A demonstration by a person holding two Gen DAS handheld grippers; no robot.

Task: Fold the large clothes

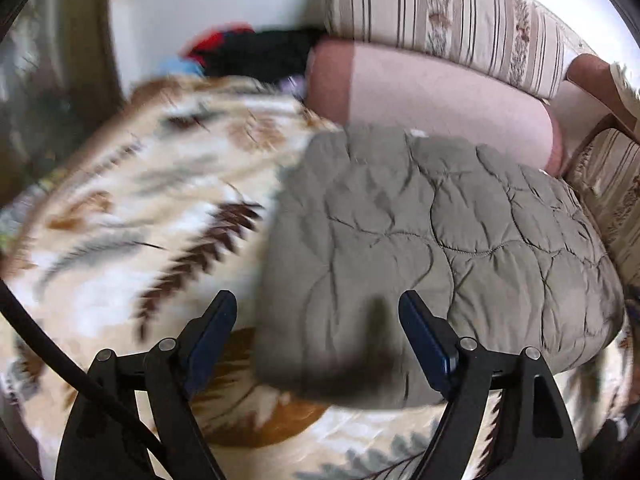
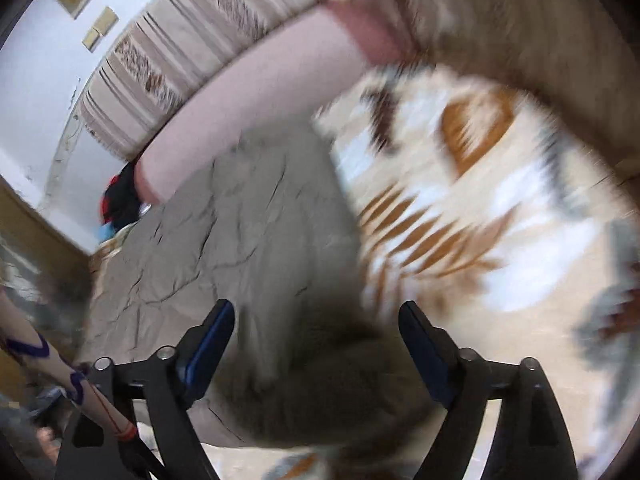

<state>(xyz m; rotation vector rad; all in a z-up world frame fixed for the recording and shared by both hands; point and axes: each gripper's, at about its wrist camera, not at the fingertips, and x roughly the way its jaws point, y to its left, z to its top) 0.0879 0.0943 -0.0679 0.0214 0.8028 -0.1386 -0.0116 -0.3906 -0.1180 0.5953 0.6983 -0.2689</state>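
A grey-green quilted garment (image 1: pixel 432 240) lies folded in a thick pad on a leaf-patterned blanket (image 1: pixel 132 208). My left gripper (image 1: pixel 318 320) is open, its jaws wide apart just above the pad's near edge, holding nothing. In the right wrist view the same quilted garment (image 2: pixel 224 248) lies at left and centre on the blanket (image 2: pixel 480 200). My right gripper (image 2: pixel 316 328) is open over the garment's near corner, empty. Both views are blurred.
A pink bolster (image 1: pixel 440 92) and striped cushions (image 1: pixel 448 16) line the back. A pile of dark and red clothes (image 1: pixel 248 52) sits by the wall. A person's patterned sleeve (image 2: pixel 60 376) shows at lower left of the right wrist view.
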